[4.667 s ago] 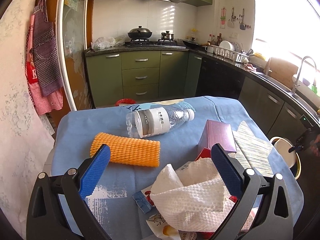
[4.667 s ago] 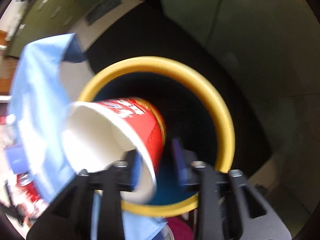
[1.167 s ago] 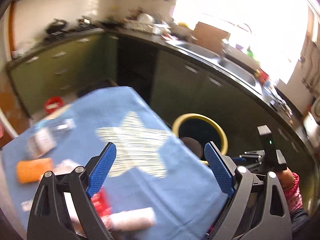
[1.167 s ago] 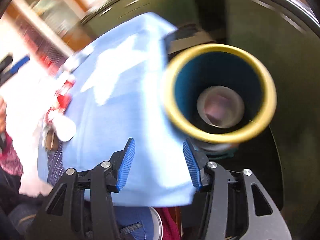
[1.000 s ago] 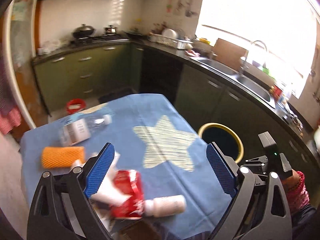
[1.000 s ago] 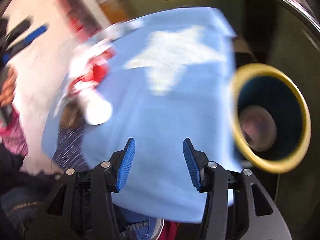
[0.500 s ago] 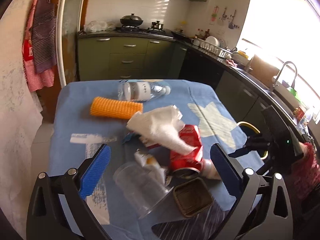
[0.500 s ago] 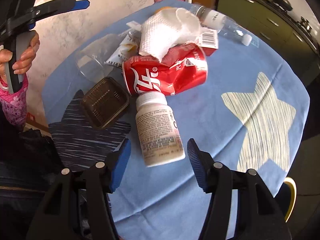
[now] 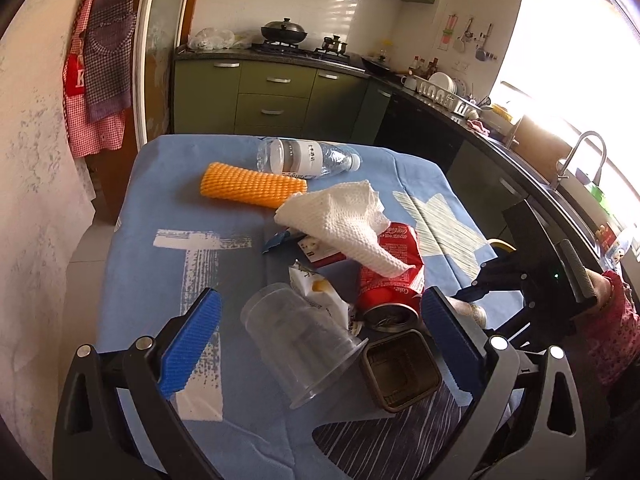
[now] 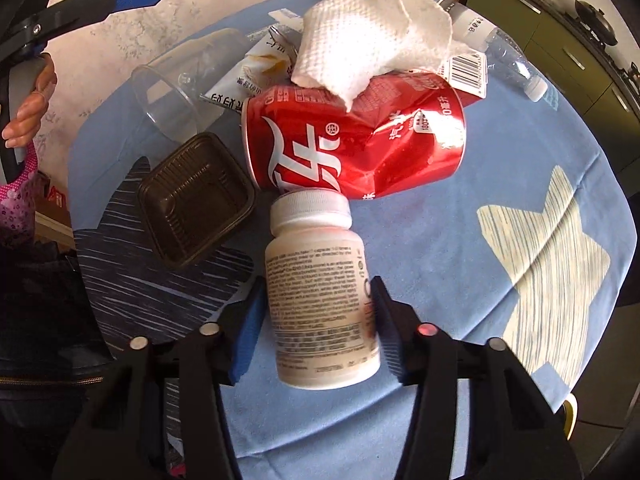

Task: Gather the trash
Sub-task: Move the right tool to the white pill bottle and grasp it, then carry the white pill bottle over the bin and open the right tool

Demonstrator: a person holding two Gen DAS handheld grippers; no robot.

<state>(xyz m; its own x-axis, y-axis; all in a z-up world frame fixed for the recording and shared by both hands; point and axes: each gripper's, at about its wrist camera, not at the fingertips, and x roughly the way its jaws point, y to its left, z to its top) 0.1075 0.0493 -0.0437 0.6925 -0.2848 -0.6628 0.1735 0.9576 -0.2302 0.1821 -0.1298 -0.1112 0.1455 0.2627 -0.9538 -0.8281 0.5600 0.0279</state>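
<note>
The right tongs (image 10: 316,324) are pointing steeply down at the bench (image 10: 460,248) and are closing around the white pill bottle (image 10: 320,300), which is lying on its side on the blue cloth with its cap touching the crushed red can (image 10: 352,136). The blue pads are sitting at either flank of the bottle's lower body; whether they are already pressing cannot be told, so treat the grip as not yet made.

Handling judgement: the bottle is looking like rigid plastic, probably light, with a smooth glossy label that may be slippery. Being round, it is liable to roll or squirt out if pinched off-centre. Hold across the middle of the labelled barrel, not the cap.

The left tongs (image 9: 320,336) are standing spread wide and holding nothing, hovering over the clear plastic cup (image 9: 300,336) lying on its side. The cup is thin-walled and will likely flex; pinch near the rim with light force. Just beside it, the brown plastic tray (image 9: 402,372) is shallow and should be taken by one wall.

Farther along, the can is dented and thin, stiff enough for a grip across its body. A soft paper towel (image 9: 340,220) is draping over it. Beyond are lying an orange foam net sleeve (image 9: 252,186) and a clear water bottle (image 9: 304,158), both light and easily squashed.
</note>
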